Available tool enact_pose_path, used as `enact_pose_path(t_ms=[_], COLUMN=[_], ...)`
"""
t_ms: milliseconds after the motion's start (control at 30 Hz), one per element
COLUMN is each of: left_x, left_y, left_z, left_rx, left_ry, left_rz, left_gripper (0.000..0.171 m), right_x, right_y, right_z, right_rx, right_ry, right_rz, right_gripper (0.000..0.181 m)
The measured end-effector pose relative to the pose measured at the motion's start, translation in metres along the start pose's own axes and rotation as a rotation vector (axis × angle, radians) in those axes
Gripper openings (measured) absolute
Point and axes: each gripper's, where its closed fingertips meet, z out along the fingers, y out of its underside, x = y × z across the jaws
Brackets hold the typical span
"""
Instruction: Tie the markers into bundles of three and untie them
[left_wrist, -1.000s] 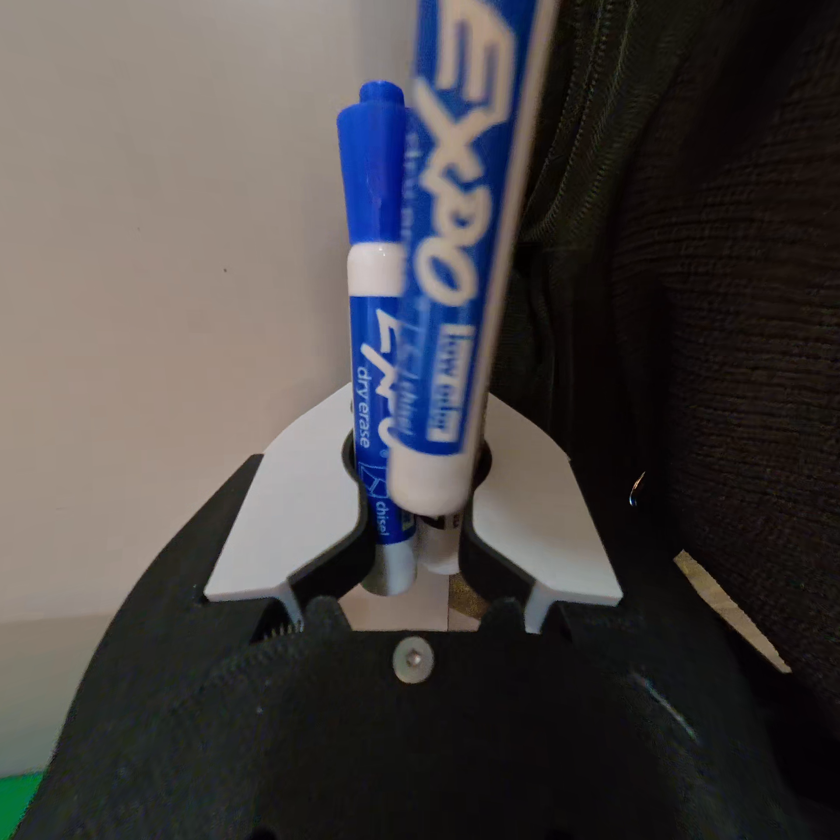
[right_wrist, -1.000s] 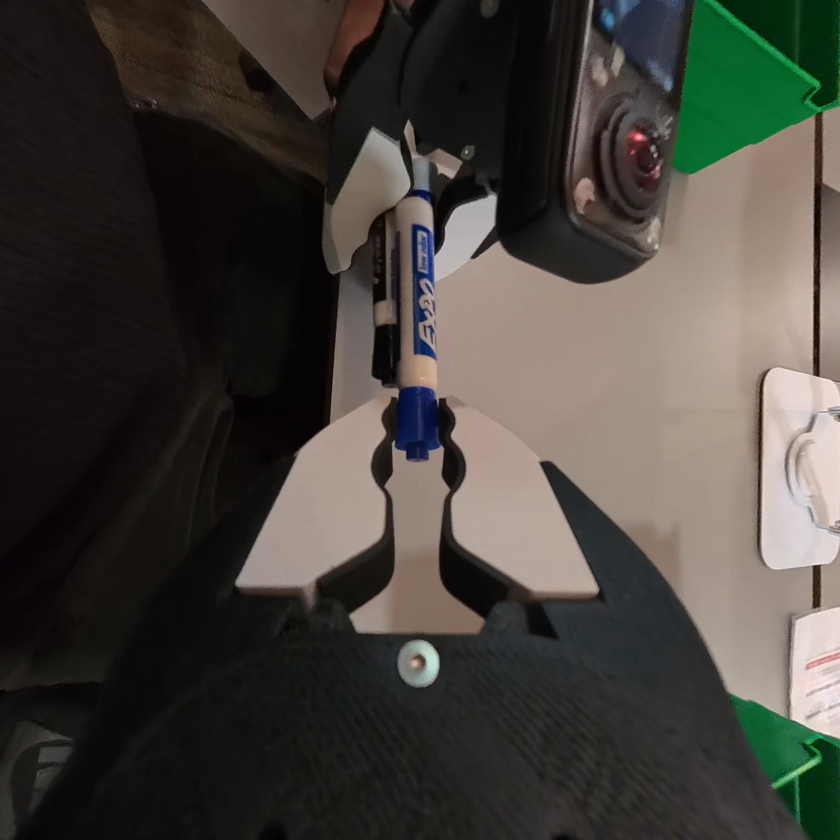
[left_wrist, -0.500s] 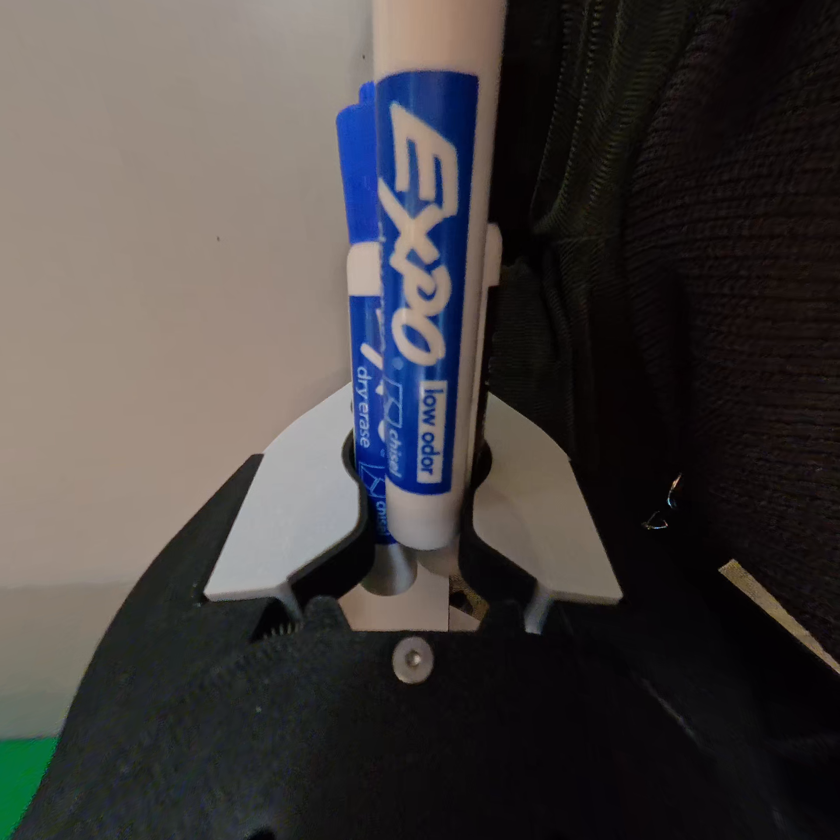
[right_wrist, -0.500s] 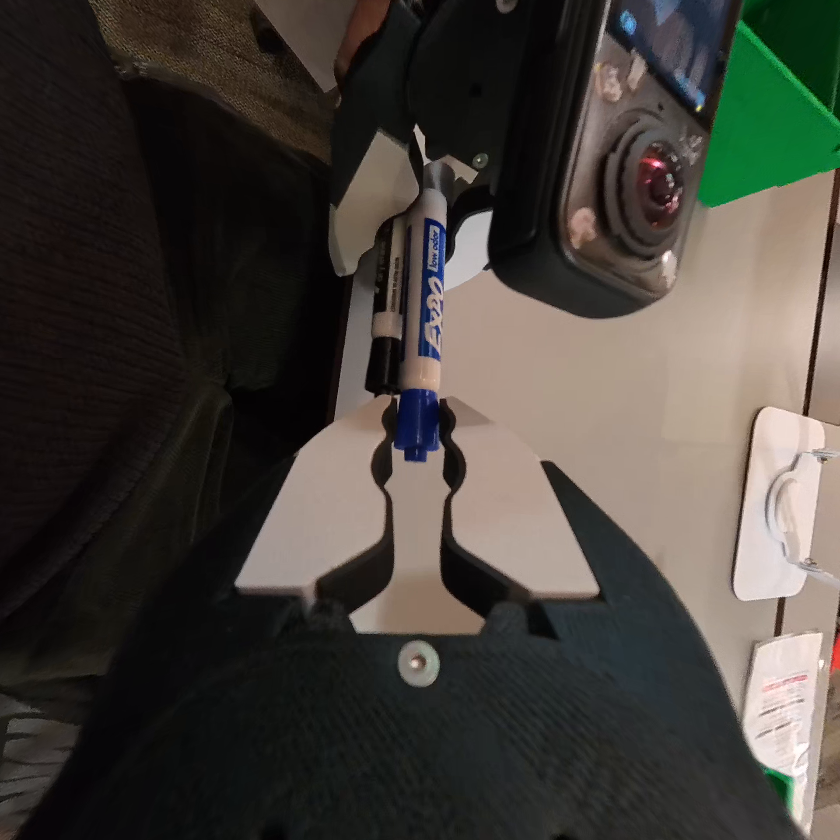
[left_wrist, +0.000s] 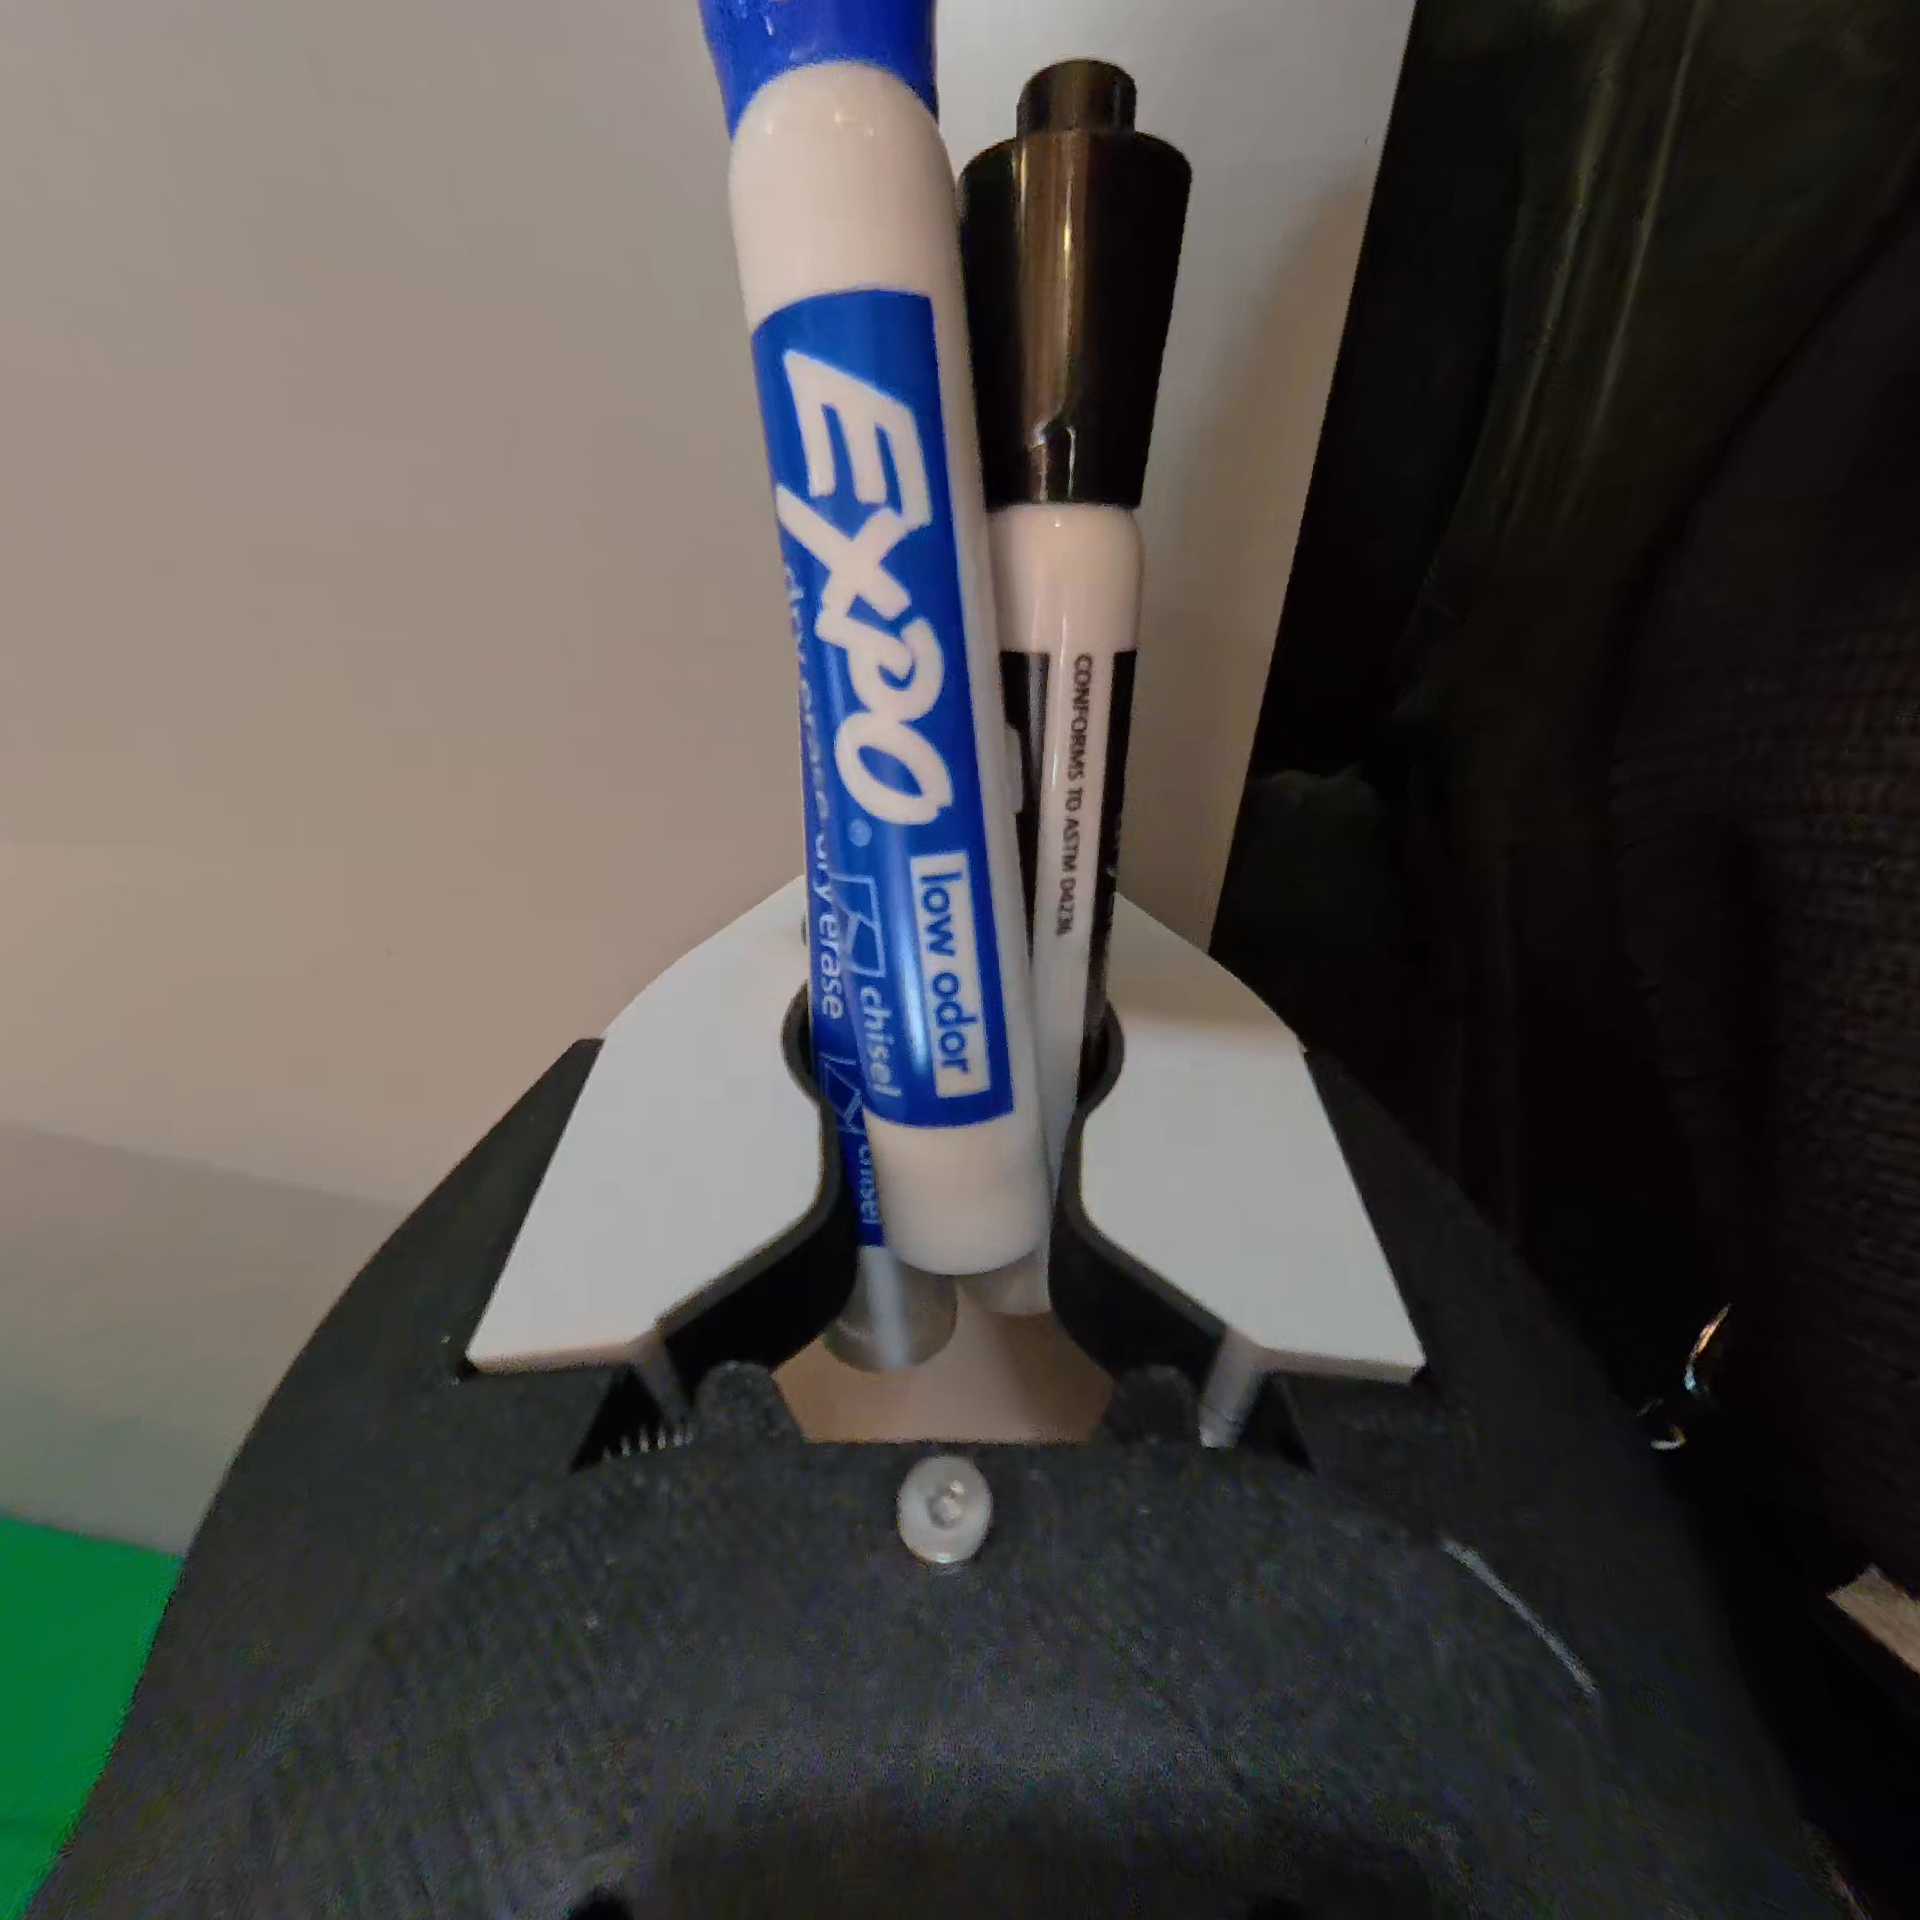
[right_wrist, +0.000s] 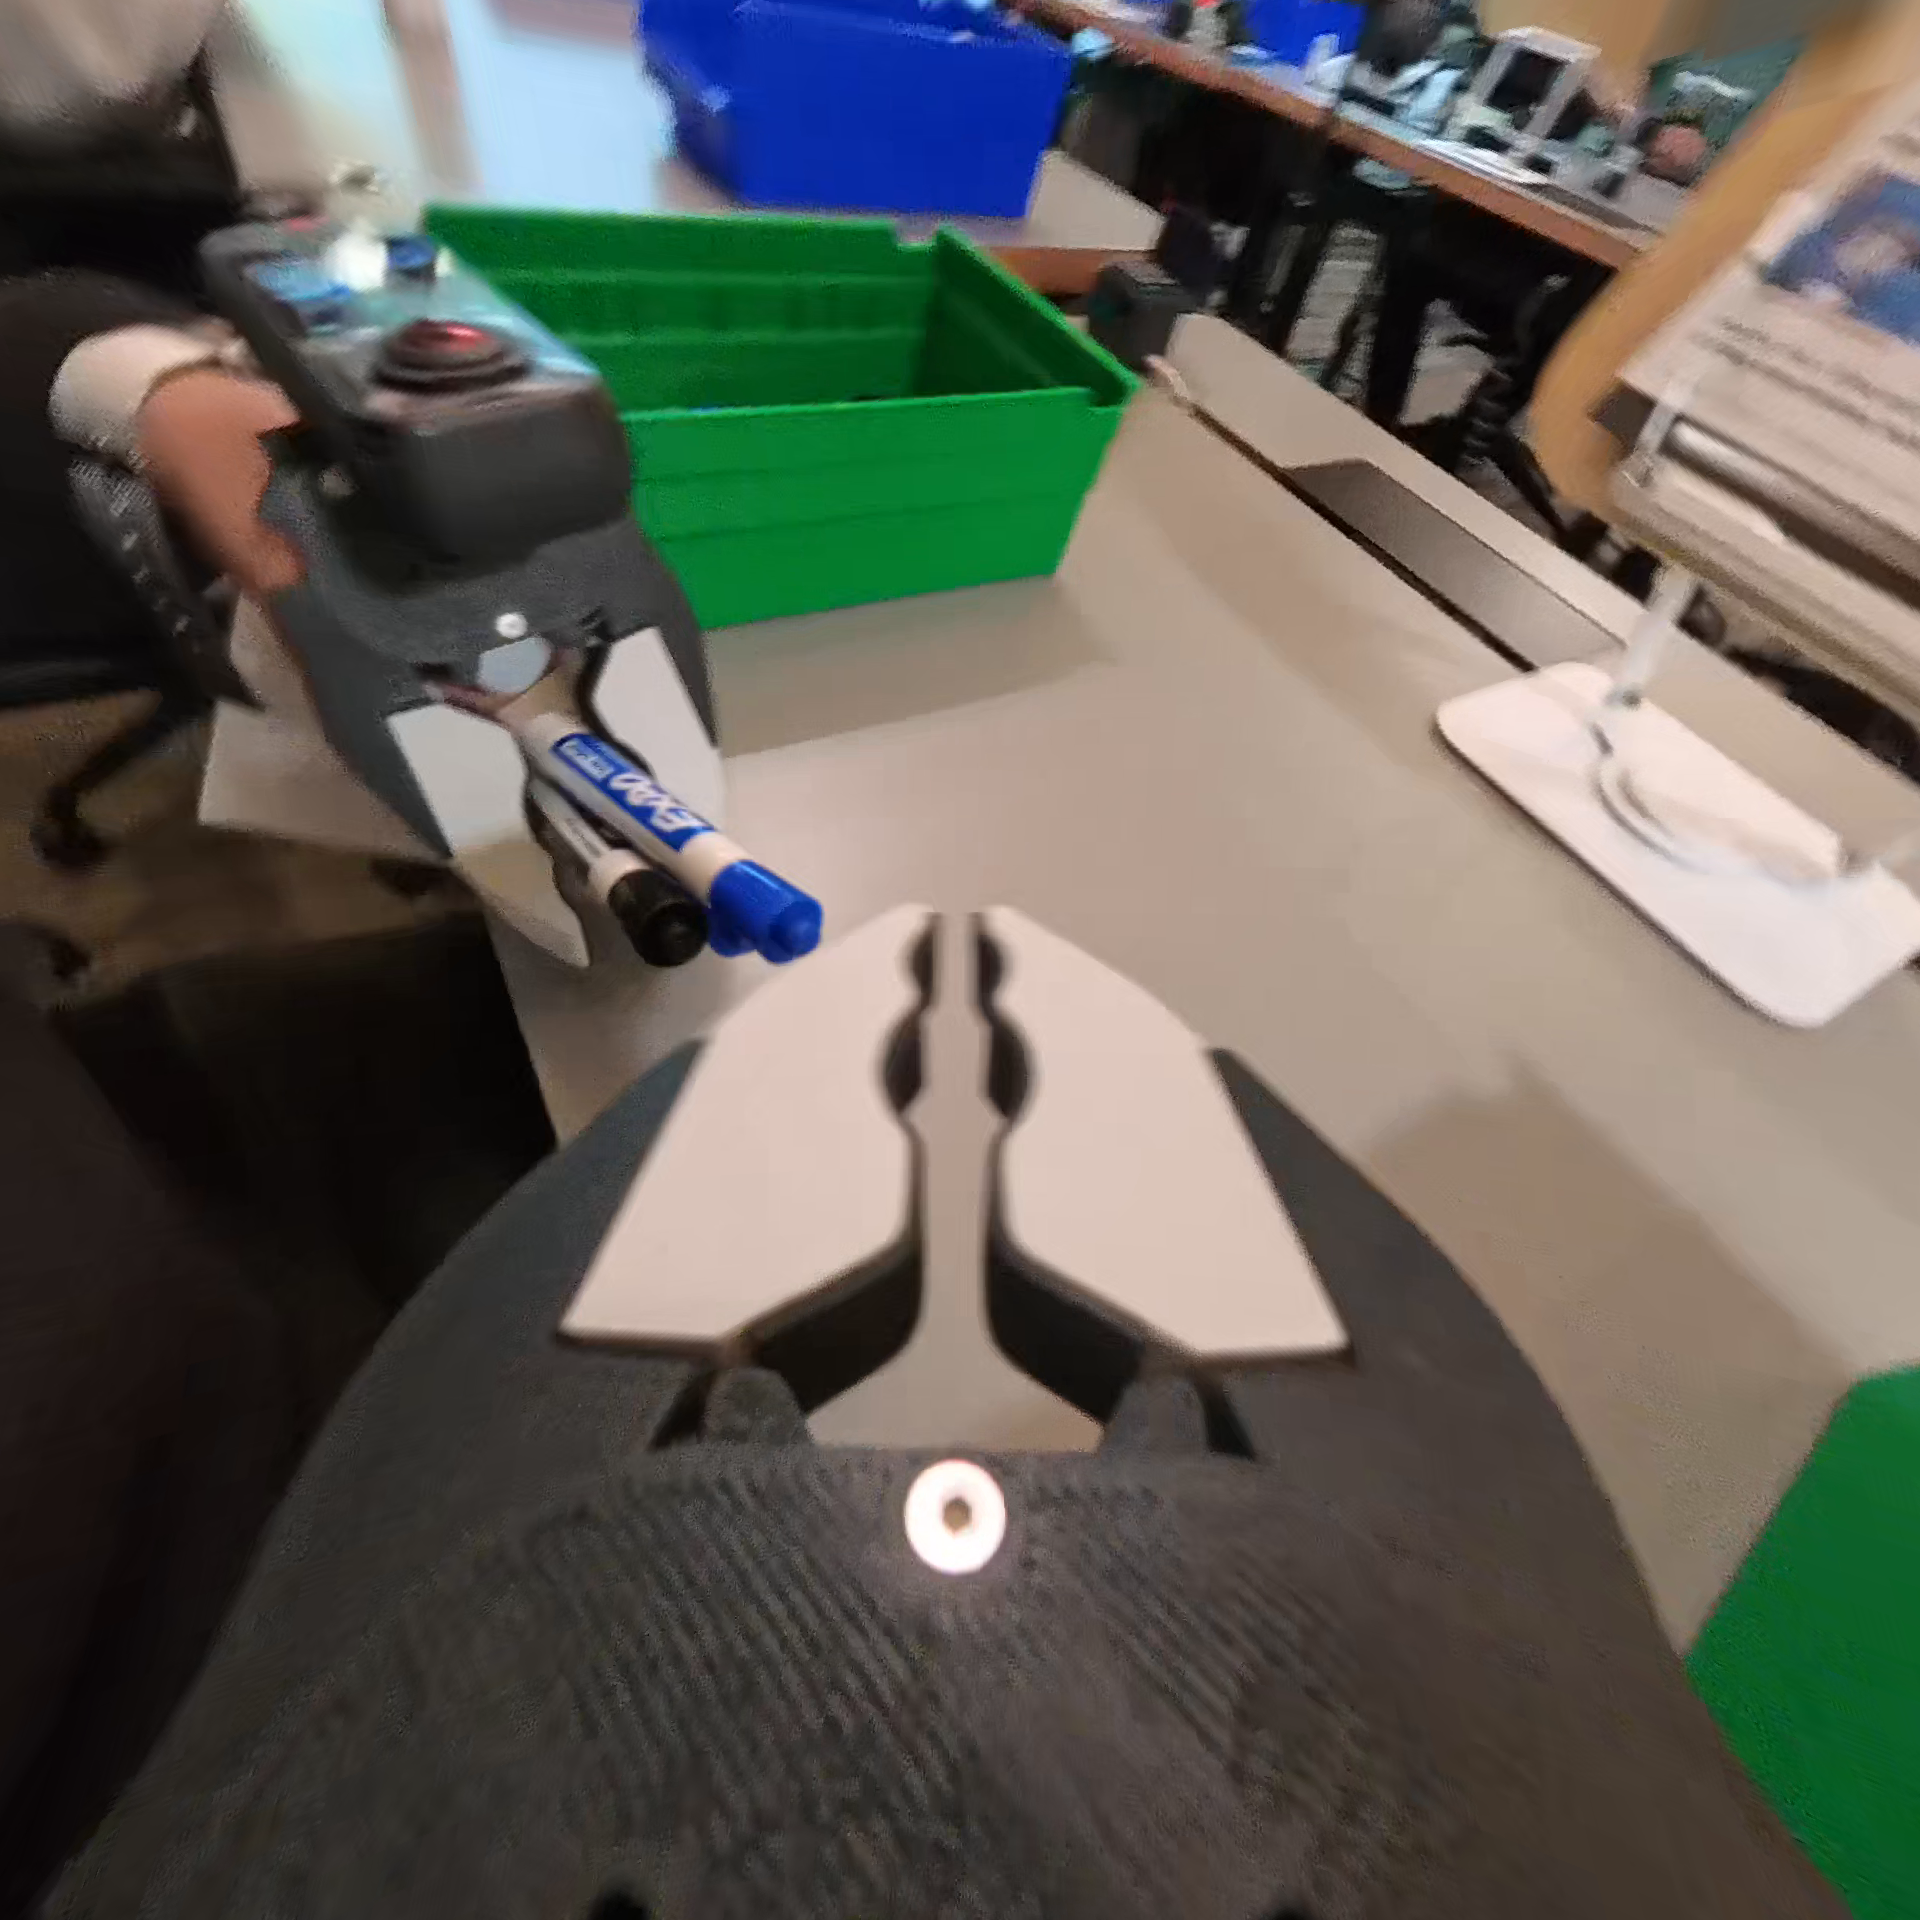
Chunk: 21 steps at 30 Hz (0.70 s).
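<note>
Left gripper (left_wrist: 951, 1049) pinches a bundle of white-barrelled dry-erase markers: blue-capped marker (left_wrist: 883, 665) in front, black-capped marker (left_wrist: 1070, 540) beside it, long axes running up frame centre, along the fingers.

Right wrist view: right gripper (right_wrist: 954, 935) nearly pressed together, holding nothing; bundle (right_wrist: 665, 831) sits upper left of it, caps pointing toward its tips, near but apart. Green plastic bin (right_wrist: 852, 457) behind.

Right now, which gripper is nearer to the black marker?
Left. The left gripper holds the black marker between its fingers beside a blue marker; the right gripper sits apart, empty.
</note>
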Motion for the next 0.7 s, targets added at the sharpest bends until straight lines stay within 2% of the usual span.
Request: enact_pose_path(t_ms=[33, 100, 233, 400, 600, 700], left_x=[0.001, 0.005, 0.002, 0.013, 0.007, 0.005], left_y=[-0.004, -0.016, -0.043, -0.062, -0.044, -0.046], left_z=[0.001, 0.004, 0.010, 0.019, 0.026, 0.022], left_rx=[0.010, 0.043, 0.122, 0.166, -0.034, -0.043], left_ry=[0.009, 0.026, -0.054, -0.048, -0.087, -0.036], left_rz=[-0.027, -0.081, -0.170, -0.275, -0.312, -0.318], left_gripper=[0.045, 0.045, 0.044, 0.045, 0.045, 0.045], right_x=[0.003, 0.007, 0.026, 0.030, 0.006, 0.003], right_y=[0.006, 0.021, 0.043, 0.058, 0.057, 0.058], right_z=[-0.004, -0.010, -0.025, -0.022, -0.010, -0.008], right_rx=[0.011, -0.001, -0.018, -0.040, -0.027, -0.029], right_ry=[0.003, 0.006, 0.146, 0.260, 0.161, 0.134], right_rz=[0.044, 0.083, 0.098, 0.127, 0.185, 0.203], right_gripper=[0.000, 0.000, 0.000, 0.000, 0.000, 0.000])
